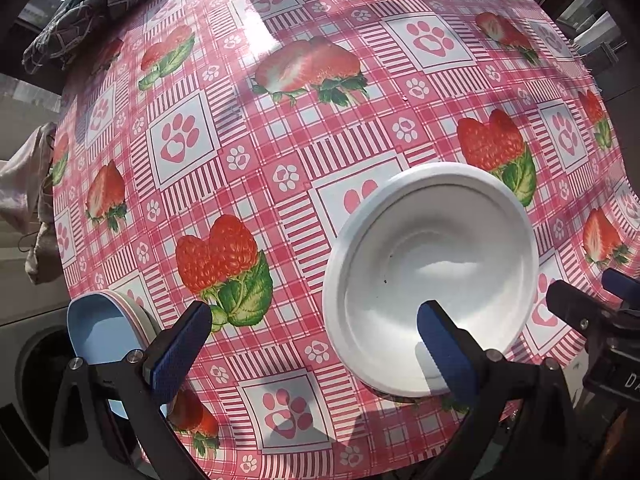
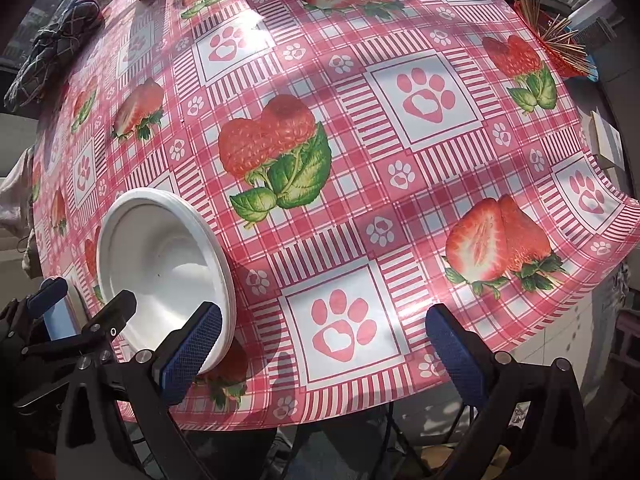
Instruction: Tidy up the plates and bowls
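Note:
A stack of white bowls [image 1: 432,276] sits on the strawberry tablecloth [image 1: 280,152], near the front edge. My left gripper [image 1: 316,344] is open, its right finger [image 1: 448,352] over the bowl's near rim and its left finger over the cloth. A short stack of light blue plates [image 1: 100,332] lies at the table's near left corner, partly hidden behind that left finger. In the right wrist view the white bowls [image 2: 160,272] are at lower left. My right gripper [image 2: 324,352] is open and holds nothing, its left finger [image 2: 192,356] in front of the bowl's rim.
A dark patterned cloth [image 1: 96,4] lies bunched at the far left corner. A red holder of wooden sticks [image 2: 560,40] and a small white box [image 2: 608,140] stand by the right edge. The table's front edge [image 2: 360,408] runs just ahead of my right gripper.

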{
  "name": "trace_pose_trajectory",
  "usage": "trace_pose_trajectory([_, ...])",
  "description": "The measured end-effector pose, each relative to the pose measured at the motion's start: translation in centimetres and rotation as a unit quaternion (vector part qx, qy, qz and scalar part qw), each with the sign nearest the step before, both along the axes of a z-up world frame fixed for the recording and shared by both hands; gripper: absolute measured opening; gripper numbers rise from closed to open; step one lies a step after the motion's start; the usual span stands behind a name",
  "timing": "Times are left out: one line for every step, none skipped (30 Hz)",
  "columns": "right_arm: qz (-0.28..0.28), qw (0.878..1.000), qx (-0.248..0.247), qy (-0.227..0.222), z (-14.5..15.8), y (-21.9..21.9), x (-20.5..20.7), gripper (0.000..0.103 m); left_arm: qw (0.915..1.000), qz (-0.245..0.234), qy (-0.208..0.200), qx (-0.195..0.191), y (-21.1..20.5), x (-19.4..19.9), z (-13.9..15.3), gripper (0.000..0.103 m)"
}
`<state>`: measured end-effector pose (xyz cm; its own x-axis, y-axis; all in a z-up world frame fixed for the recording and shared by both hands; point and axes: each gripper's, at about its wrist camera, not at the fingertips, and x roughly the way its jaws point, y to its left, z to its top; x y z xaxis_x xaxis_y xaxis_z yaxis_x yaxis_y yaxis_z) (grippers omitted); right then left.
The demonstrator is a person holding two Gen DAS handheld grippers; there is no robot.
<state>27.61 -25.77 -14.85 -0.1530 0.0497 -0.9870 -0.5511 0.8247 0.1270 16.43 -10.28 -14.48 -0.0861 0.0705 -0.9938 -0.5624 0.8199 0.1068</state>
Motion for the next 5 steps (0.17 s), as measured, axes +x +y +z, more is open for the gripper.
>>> trace_pose_trajectory([0.0,1.0,-0.001,0.0,-0.05,0.01,0.01,0.103,1.0,-0.002,-0.001,0.001,-0.04,-0.01,0.06,0.103])
trace_pose_trajectory([0.0,1.0,-0.002,0.0,-0.12,0.02,0.0,0.103,1.0,-0.004,-0.003,0.001,-0.08,0.0,0.1,0.103])
trace_pose_trajectory([0.001,1.0,-0.003,0.0,-0.18,0.01,-0.02,0.103,1.0,-0.007,-0.005,-0.001,-0.15,0.05,0.18,0.103])
trace_pose_trajectory([0.0,1.0,-0.003,0.0,-0.24,-0.01,-0.02,0.103,0.9999,-0.009,-0.007,-0.004,-0.19,0.07,0.23,0.103])
trace_pose_trajectory([0.0,1.0,-0.003,0.0,-0.33,-0.01,-0.05,0.103,0.9999,-0.011,-0.009,-0.004,-0.26,0.15,0.31,0.103])
